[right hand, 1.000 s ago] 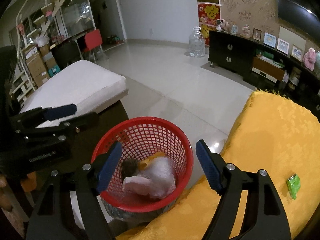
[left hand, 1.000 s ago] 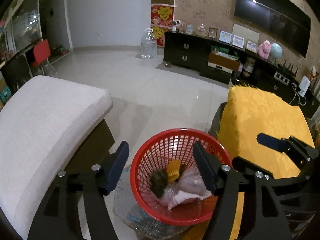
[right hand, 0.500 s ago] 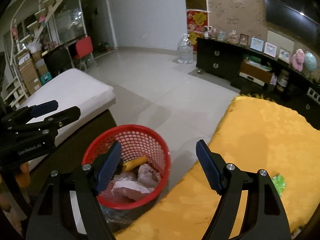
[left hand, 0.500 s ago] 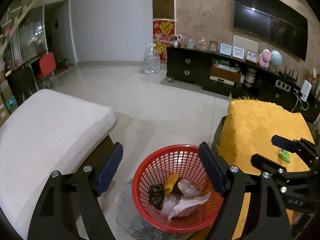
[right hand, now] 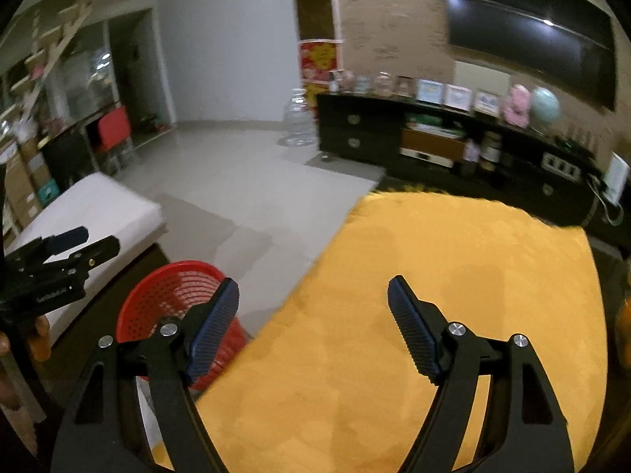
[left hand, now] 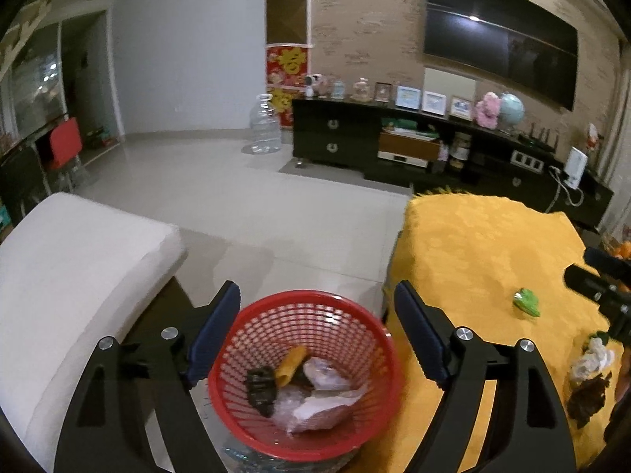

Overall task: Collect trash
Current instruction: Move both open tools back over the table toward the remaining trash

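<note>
Now: green wrapper (left hand: 526, 302) on yellow cloth (left hand: 473, 244), well apart from red basket (left hand: 303, 370). Looks light, crinkly, soft; pinch across crumpled middle. More scraps (left hand: 589, 378) at cloth's right edge, white + dark, likely flimsy too. Basket holds pink/white bags, orange bit, dark lump. L gripper (left hand: 317, 339) jaws wide, just been opening, empty, hanging over basket. R gripper (right hand: 313, 331) wide, empty, above cloth.
</note>
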The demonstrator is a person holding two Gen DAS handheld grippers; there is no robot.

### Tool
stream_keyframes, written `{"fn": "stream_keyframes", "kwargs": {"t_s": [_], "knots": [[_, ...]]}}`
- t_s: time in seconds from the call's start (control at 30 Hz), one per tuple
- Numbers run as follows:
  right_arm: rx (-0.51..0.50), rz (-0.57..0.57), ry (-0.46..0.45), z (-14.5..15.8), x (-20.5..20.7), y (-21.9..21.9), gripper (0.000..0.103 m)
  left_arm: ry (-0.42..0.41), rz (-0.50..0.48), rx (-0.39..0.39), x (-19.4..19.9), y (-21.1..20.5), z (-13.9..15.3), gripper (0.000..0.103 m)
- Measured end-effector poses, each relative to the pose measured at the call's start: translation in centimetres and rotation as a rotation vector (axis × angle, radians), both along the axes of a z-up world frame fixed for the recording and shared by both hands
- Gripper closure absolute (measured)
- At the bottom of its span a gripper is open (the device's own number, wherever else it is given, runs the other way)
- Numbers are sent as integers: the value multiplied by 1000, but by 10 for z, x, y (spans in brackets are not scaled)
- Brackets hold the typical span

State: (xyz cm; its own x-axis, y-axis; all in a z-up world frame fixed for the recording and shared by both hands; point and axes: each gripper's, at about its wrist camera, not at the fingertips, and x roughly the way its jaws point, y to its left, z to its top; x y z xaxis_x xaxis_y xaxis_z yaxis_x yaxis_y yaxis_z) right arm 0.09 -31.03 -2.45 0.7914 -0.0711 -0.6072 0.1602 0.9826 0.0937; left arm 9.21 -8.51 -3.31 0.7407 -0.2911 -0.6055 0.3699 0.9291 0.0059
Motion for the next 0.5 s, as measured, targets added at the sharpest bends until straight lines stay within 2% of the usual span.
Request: {"fn": "stream_keyframes", "kwargs": {"t_s": [0.3,0.5], "knots": [[19,-158,-28,3,-61,-45,27,1,-96,33,-21,-47,-10,25],[37,-219,-27,-2,-79,-66,27,17,-209,73,-48,-89,-25,25]]}}
